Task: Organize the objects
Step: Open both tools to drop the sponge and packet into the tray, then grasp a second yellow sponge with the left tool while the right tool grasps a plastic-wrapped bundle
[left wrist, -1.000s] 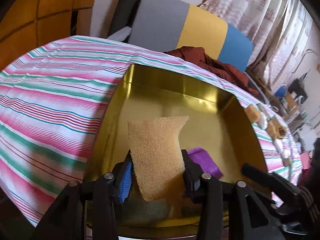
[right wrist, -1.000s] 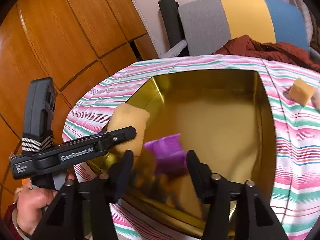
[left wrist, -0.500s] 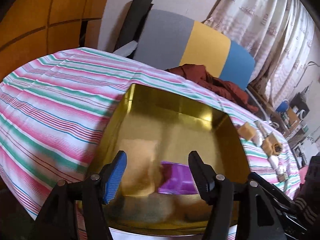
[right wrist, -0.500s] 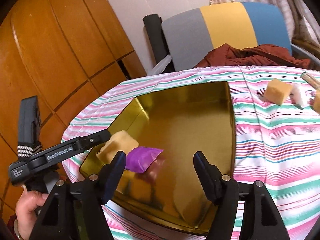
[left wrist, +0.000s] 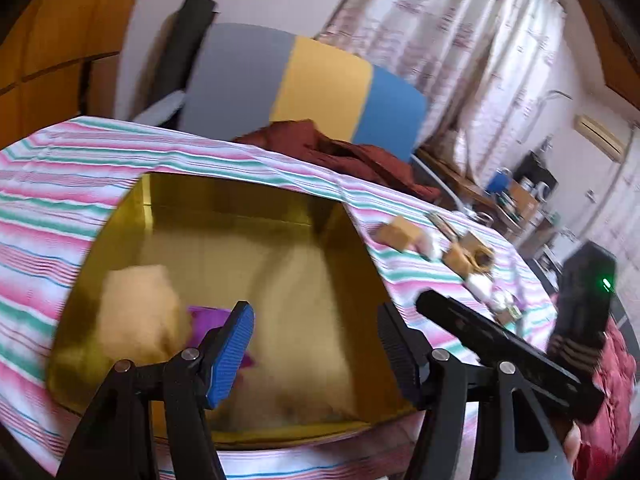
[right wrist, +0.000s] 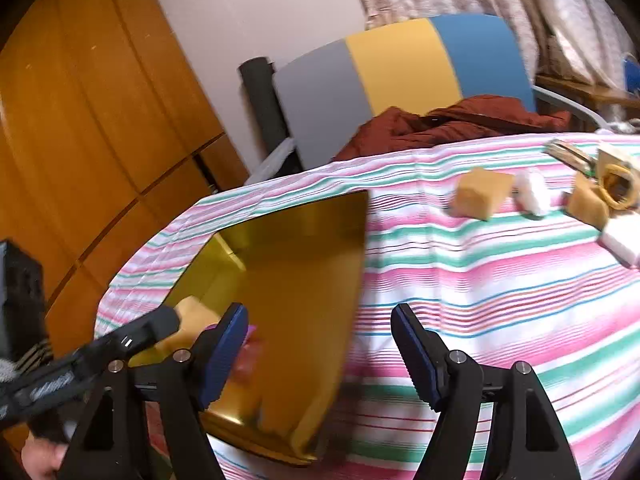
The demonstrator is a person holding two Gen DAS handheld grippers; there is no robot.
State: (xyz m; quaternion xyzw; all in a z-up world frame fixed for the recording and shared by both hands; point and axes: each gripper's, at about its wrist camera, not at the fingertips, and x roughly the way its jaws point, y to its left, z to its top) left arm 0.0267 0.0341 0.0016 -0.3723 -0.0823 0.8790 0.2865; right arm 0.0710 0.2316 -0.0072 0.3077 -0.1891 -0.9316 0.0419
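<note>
1. Gold metal tray: square, shallow, mirror-bright inside, upright walls. It sits on the striped tablecloth at the tabletop's left end in the left wrist view. Its inner faces reflect blurred tan and purple patches.
2. Tan sponge piece: coarse foam, pale orange-tan, irregular block shape. It lies inside the tray near the tray's near-left corner. The picture is motion-blurred, so its edges are soft.
3. Purple piece: flat, vivid violet, just beside the sponge on its right, also on the tray floor. The left gripper's blue pad partly hides it; whether it touches the sponge cannot be told.
4. Left gripper: jaws have just been opening and stand wide with nothing between them, over the tray's near edge.
5. Right gripper: jaws have just been opening and stand wide, empty; one finger over the tray's right wall, the other over bare tablecloth.
6. Loose items still outside the tray, toward the tabletop's far-right part in the right wrist view: a tan foam cube; a white foam bit just beside it; further right another tan block with a yellow ring against it, and a pale slab.
7. Behind the far edge: a grey, yellow and blue chair back with a rust-red garment heaped on the seat.
</note>
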